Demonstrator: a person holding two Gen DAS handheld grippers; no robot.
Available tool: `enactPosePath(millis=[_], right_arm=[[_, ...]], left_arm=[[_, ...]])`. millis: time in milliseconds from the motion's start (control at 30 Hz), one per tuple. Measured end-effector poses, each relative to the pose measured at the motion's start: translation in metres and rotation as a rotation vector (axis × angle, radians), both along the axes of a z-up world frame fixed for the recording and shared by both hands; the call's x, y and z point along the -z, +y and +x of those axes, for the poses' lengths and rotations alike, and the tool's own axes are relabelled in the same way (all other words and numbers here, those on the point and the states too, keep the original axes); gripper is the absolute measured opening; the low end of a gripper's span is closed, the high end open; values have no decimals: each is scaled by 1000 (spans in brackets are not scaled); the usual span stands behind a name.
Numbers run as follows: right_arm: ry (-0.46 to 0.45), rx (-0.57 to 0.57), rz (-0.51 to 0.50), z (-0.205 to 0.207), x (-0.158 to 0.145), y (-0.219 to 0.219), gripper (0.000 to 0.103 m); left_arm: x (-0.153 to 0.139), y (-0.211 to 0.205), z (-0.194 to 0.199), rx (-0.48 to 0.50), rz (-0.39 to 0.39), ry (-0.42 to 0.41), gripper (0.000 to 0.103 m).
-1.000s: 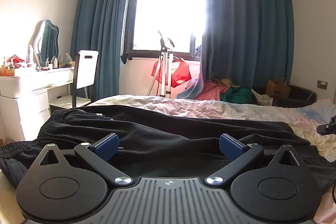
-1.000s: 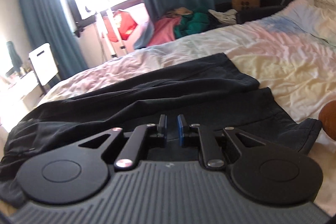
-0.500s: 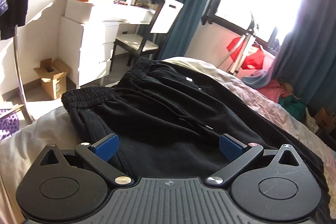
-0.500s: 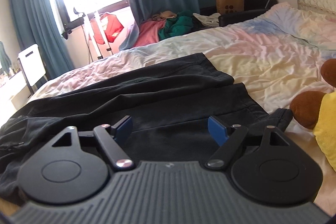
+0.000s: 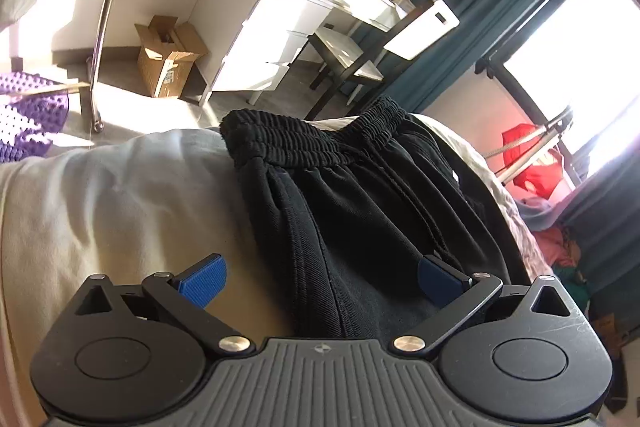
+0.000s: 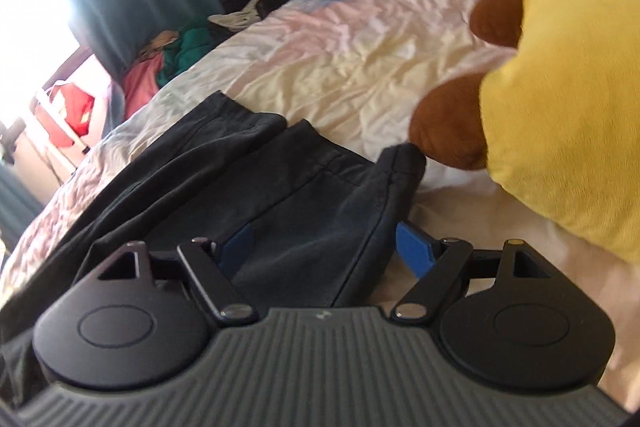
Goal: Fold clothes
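Observation:
Black trousers [image 5: 360, 211] lie spread along the bed, their elastic waistband [image 5: 304, 143] at the bed's corner in the left wrist view. My left gripper [image 5: 320, 281] is open just above the trousers' near side seam below the waistband, nothing between its blue pads. In the right wrist view the trouser leg ends [image 6: 304, 179] lie on the sheet. My right gripper [image 6: 326, 251] is open over the nearest leg hem, one pad above the cloth and the other above the sheet.
A yellow and brown plush toy [image 6: 552, 115] lies on the bed right of the leg hems. Pale rumpled bedding [image 6: 360, 43] stretches beyond. Off the bed stand a white dresser [image 5: 280, 7], a chair [image 5: 372, 55], a cardboard box [image 5: 168, 55] and a metal rack pole [image 5: 108, 7].
My left gripper swung left and tilted down to the waistband end. My right gripper opened, then moved right to the leg hems beside the plush toy.

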State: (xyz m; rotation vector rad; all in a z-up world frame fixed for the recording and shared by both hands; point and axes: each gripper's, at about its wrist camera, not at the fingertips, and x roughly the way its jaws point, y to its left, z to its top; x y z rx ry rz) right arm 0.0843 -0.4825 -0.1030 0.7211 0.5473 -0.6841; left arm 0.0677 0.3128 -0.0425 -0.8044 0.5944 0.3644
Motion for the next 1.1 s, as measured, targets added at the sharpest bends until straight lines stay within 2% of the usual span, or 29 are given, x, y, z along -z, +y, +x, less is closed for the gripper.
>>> enactPosePath(millis=[67,167,200,267,300,433,467,533,567,600,633,667,700,733,833,1033,1100], right_arm=[[-9,43,73,0,10,-12,80],[-52,49,217,5,31,-24,81],[-101,46,295,6,39,-29,75],[-240,28,420,8,51,-33,74],[-282,19,441,10,53,-33,74],[-261,-2,351,20,44,-26,74],[-256,-7,329,22,42,-25,71],[-219,3,313,25,45,-27,59],[-195,12,310,25,48,-29,46],[-172,21,308,26,51,-31,31],[-148,30,306,27,55,-33,23],[-137,41,308,26,57,-35,12],[-142,54,317,22,59,-36,8],[-151,67,324,19,60,-37,8],[-182,72,290,11,46,-34,8],[-248,20,81,19,-14,-27,7],[-276,9,42,39,-35,-32,7]], left_arm=[[6,9,-6,-12,-70,-14,103],[20,13,-1,-19,-176,-28,103],[25,14,0,-21,-211,-32,103],[34,16,3,-26,-282,-41,103],[36,15,6,-30,-279,-47,103],[41,10,15,-46,-261,-70,100],[43,9,18,-50,-257,-76,99],[45,6,22,-58,-248,-88,88],[45,7,23,-58,-232,-88,83],[46,9,22,-64,-229,-91,72],[47,12,21,-70,-226,-94,58],[40,12,21,-64,-222,-108,49],[34,12,20,-58,-217,-123,27],[27,12,20,-52,-213,-138,15],[7,12,20,-33,-201,-182,11],[-34,12,19,5,-175,-271,9],[-64,3,46,10,-151,-286,8]])
